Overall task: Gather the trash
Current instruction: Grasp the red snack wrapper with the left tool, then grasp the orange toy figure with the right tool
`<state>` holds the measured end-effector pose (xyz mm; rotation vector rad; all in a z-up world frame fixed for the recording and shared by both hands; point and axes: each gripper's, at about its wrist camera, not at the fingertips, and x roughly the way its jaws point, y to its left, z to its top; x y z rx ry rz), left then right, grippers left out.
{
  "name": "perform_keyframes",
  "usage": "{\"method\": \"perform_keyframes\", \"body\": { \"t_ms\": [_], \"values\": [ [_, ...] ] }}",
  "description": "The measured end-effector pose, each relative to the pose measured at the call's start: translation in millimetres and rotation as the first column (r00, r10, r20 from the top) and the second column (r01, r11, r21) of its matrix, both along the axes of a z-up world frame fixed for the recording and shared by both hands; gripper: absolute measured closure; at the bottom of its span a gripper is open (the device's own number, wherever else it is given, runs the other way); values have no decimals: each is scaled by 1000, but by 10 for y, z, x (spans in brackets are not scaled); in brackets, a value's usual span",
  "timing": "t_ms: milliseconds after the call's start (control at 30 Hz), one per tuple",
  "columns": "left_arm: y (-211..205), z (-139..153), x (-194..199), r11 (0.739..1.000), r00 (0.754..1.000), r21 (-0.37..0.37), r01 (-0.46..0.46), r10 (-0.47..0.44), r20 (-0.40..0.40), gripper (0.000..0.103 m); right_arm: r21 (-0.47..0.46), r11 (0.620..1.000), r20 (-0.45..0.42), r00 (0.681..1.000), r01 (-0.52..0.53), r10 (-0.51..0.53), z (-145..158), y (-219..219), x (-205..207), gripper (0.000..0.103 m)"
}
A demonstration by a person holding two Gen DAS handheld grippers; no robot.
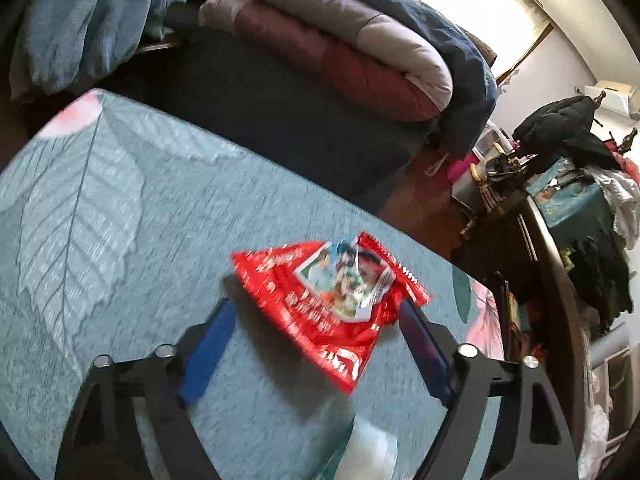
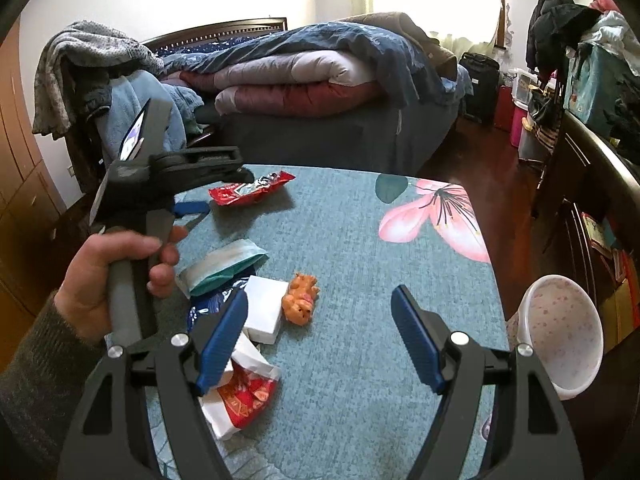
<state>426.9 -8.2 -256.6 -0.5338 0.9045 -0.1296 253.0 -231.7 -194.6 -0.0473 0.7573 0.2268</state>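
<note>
The left gripper stands partly open over the table, its 2 blue pads either side of a red wrapper without pressing it. The right gripper hangs wide and empty above more litter: a white box, an orange toy, a teal packet. A pale bin sits beside the table's right edge.

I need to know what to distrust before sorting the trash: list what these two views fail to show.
- Red wrapper: print unreadable in the left wrist view, motion blur.
- Whether the left hand-held gripper grips it: its right pad is hidden behind the wrapper.
- White-and-red packet: partly covered by the right hand-held gripper's finger, right wrist view.
- White bin: contents not visible.
</note>
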Motion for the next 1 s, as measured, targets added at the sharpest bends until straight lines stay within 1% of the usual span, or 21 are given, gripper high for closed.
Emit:
{"method": "perform_keyframes", "body": {
  "t_ms": [33,100,133,167,300,433,533,667,733,767,800,833,867,900,967,1000],
  "values": [
    [-33,-18,31,1000,1000,-20,24,-24,-8,60,-2,1000,-1,1000,0,0,-11,1,9,28],
    [-84,-77,77,996,998,-76,55,-57,-24,99,-6,1000,-7,1000,3,-3,-34,-2,30,28],
    [-102,-86,78,994,998,-88,66,-68,-19,101,-6,1000,-10,1000,6,-6,-51,-7,46,28],
    [-116,-73,60,994,997,-87,72,-73,-7,102,-7,1000,-13,1000,8,-8,-64,-14,61,28],
    [-71,81,-106,997,996,-40,61,-58,66,102,-18,999,-33,999,28,-28,-144,-45,139,28],
    [63,203,-250,996,993,-60,67,-61,102,102,22,999,-72,996,45,-43,-226,-114,226,28],
    [180,354,-393,997,987,-46,70,-63,146,102,44,997,-98,994,58,-53,-273,-111,309,28],
    [197,495,-496,997,981,-29,78,-71,183,102,66,996,-147,988,55,-45,-371,-12,473,29],
    [220,539,-549,996,978,-21,82,-77,195,102,63,997,-171,985,47,-35,-438,63,567,35],
    [223,561,-572,996,977,-20,86,-80,200,102,58,997,-185,982,44,-32,-473,100,606,42],
    [215,580,-586,996,976,-21,91,-85,202,102,55,998,-199,980,37,-25,-507,132,644,47],
    [223,593,-607,995,975,-23,95,-88,205,102,65,997,-203,979,31,-17,-527,152,662,48],
    [224,610,-621,995,974,-24,98,-91,209,102,65,997,-198,980,34,-21,-523,159,669,53],
    [216,626,-635,995,973,-22,102,-95,211,102,61,998,-195,981,35,-22,-507,164,666,62],
    [195,653,-659,994,971,-15,108,-102,216,102,42,998,-194,980,45,-36,-487,160,669,69],
    [183,670,-671,994,970,-13,110,-105,218,102,26,998,-199,979,58,-51,-496,144,683,70]
  ]
}}
